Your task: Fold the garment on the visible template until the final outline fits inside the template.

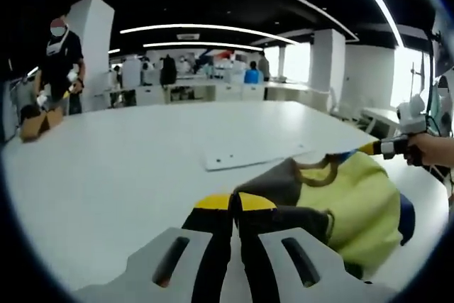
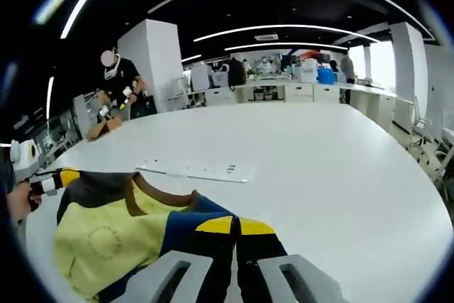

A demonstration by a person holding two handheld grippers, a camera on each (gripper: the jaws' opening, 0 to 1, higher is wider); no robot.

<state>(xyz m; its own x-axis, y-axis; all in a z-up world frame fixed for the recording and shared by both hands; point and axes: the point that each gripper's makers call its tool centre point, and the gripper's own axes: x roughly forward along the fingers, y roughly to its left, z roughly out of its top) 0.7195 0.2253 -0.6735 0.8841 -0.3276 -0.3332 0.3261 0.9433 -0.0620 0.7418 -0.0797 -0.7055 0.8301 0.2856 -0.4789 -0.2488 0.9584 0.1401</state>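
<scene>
The garment (image 1: 355,204) is yellow-green with grey and dark blue panels and a brown collar, and it hangs bunched between the two grippers just above the white table (image 1: 128,168). My left gripper (image 1: 234,202) is shut on its grey edge. It enters the right gripper view (image 2: 60,177) from the left at the garment's (image 2: 106,239) far corner. My right gripper (image 2: 235,226) is shut on the blue panel. In the left gripper view it (image 1: 379,149) shows at the right, held by a hand. The template (image 1: 252,154) (image 2: 198,170), a thin pale sheet, lies flat on the table beyond the garment.
A person (image 1: 60,62) (image 2: 117,79) stands at the table's far left edge beside a brown object (image 1: 35,122). Desks and shelves (image 1: 213,86) line the back of the room. The table's (image 2: 340,168) wide top stretches out past the template.
</scene>
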